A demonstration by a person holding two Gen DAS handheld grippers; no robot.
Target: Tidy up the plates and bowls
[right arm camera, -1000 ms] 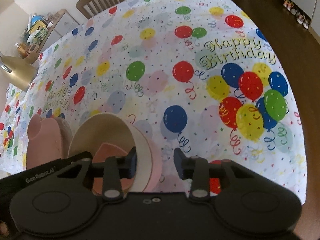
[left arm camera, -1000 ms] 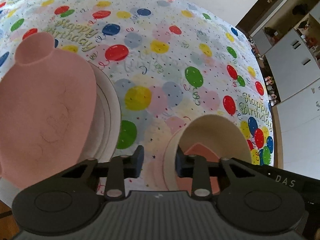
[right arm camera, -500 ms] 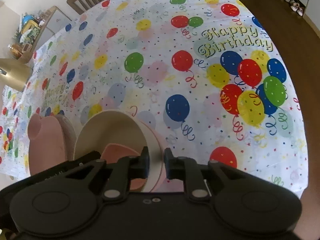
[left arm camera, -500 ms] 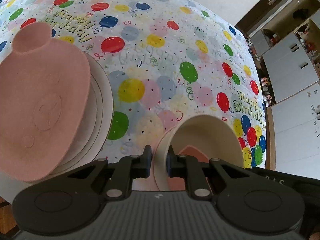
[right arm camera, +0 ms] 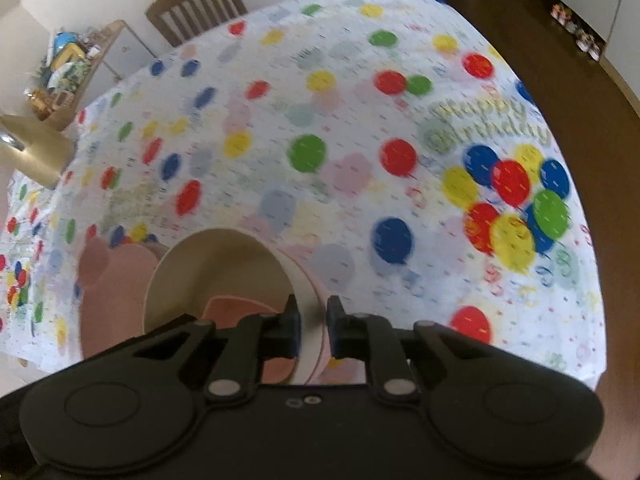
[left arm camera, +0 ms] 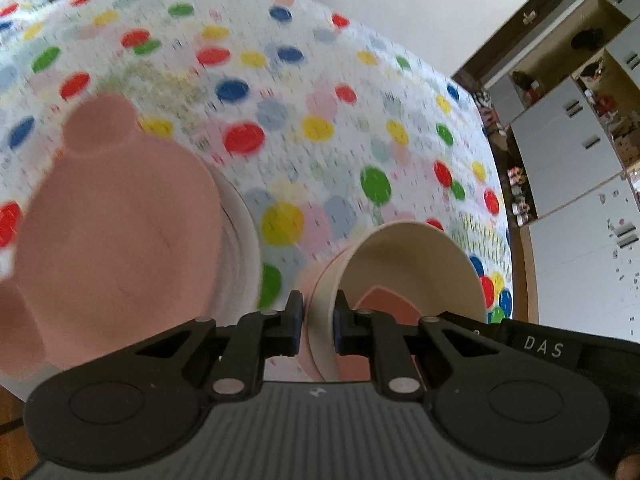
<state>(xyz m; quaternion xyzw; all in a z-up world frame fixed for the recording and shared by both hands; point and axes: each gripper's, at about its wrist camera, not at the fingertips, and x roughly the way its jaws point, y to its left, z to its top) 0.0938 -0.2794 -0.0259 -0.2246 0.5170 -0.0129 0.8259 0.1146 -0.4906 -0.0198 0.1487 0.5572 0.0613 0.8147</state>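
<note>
A cream bowl (left arm camera: pixel 412 264) nested in a pink bowl (left arm camera: pixel 314 280) hangs above the balloon tablecloth (left arm camera: pixel 320 128). My left gripper (left arm camera: pixel 318 322) is shut on the left side of the stacked rims. In the right wrist view my right gripper (right arm camera: pixel 312 326) is shut on the right side of the same cream bowl (right arm camera: pixel 216 264) and pink bowl (right arm camera: pixel 322 344). A pink shape lies in the bottom of the cream bowl. To the left, a pink bear-shaped plate (left arm camera: pixel 116 224) rests on cream plates (left arm camera: pixel 244 240); the bear plate (right arm camera: pixel 108 284) also shows in the right wrist view.
A gold vessel (right arm camera: pixel 32 148) stands at the table's far left. A wooden chair (right arm camera: pixel 196 8) is behind the table. White cabinets (left arm camera: pixel 568 152) and dark floor (right arm camera: pixel 580 80) lie beyond the right table edge.
Both grippers went from open around the bowl rims to shut on them, then rose with the bowls; the table now looks farther away and blurred.
</note>
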